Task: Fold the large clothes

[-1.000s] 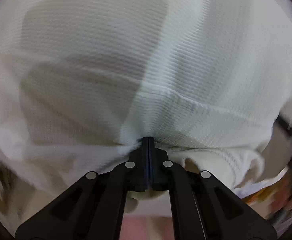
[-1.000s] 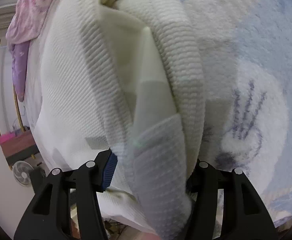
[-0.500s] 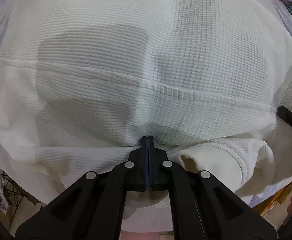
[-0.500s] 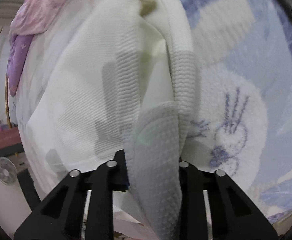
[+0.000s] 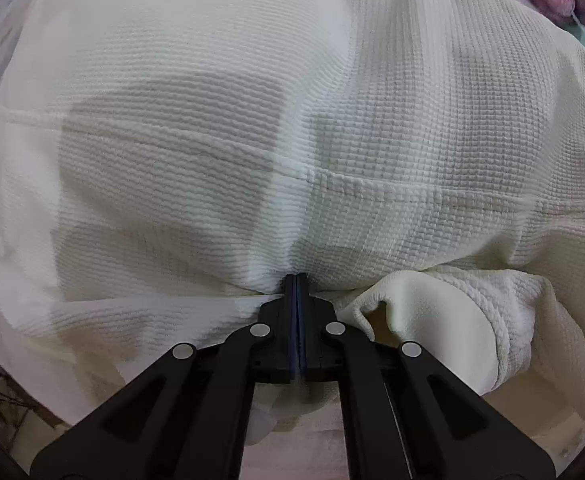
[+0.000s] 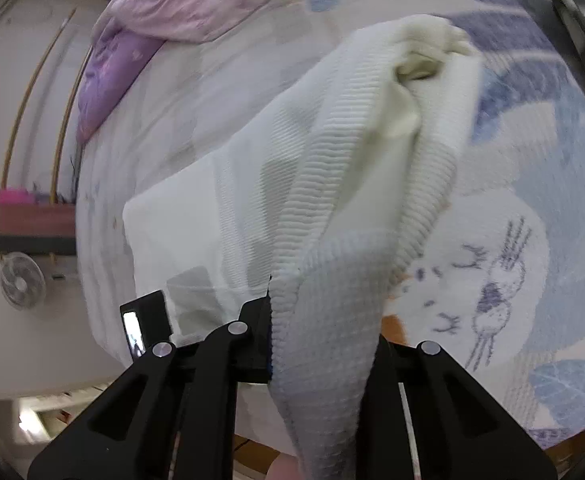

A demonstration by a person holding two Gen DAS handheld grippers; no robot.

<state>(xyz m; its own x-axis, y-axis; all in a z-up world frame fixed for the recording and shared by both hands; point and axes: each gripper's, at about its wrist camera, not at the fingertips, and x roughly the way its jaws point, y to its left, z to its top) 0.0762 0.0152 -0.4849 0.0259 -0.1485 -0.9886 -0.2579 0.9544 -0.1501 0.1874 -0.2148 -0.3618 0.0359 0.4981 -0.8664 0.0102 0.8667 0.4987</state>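
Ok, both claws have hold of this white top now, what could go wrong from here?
The right claw is closing on a thick ribbed edge of the white top; a bulky bunch like that could slip out. The left claw, shut, pinches only a thin bit of cloth, so a hard pull might free it.

The bed [image 6: 532, 184] wears a fleecy blue and white blanket printed with sketchy rabbits [image 6: 496, 296]. A white waffle-knit garment [image 6: 220, 216] lies spread over it, and a bundle of pink and purple bedding [image 6: 164, 20] sits at its far end.
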